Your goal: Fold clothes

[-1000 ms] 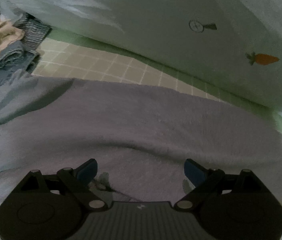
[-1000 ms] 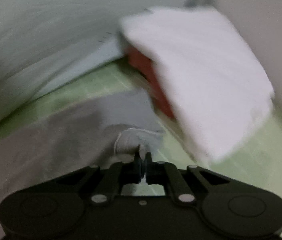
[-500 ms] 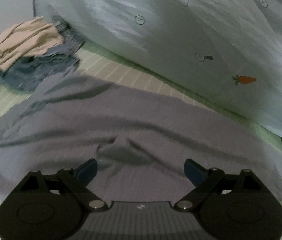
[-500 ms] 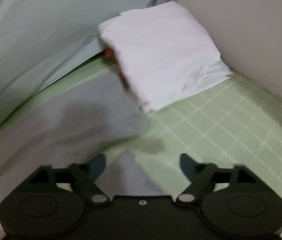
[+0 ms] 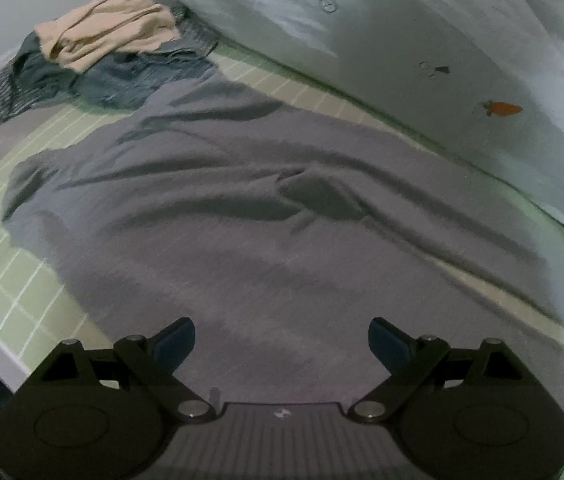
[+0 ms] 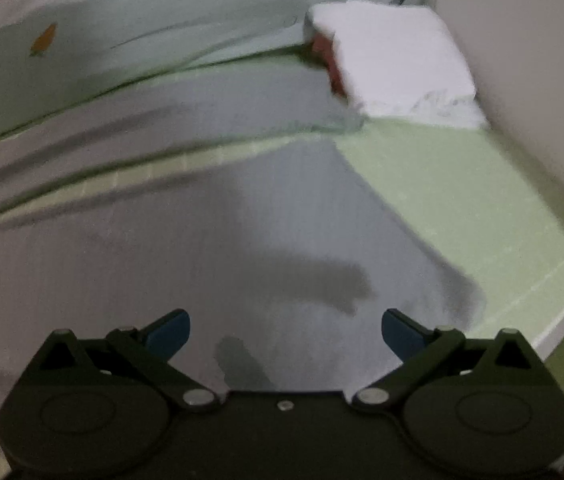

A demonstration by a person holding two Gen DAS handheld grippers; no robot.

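A grey garment (image 5: 266, 216) lies spread out with wrinkles on a green checked mat (image 5: 6, 264). It also fills the lower left of the right wrist view (image 6: 186, 232). My left gripper (image 5: 281, 342) is open and empty, hovering above the garment's near part. My right gripper (image 6: 285, 332) is open and empty above the garment's right part, near its edge. Neither gripper touches the cloth.
A pile of clothes, beige (image 5: 110, 28) on blue denim (image 5: 130, 76), lies at the far left. A folded white cloth (image 6: 397, 60) over something red (image 6: 327, 60) sits at the far right by a wall (image 6: 529, 80). A pale sheet with a carrot print (image 5: 501, 109) rises behind.
My right gripper opened and let go of the grey garment, then pulled back. My left gripper stayed open and drew back and up, showing more of the garment and the clothes pile.
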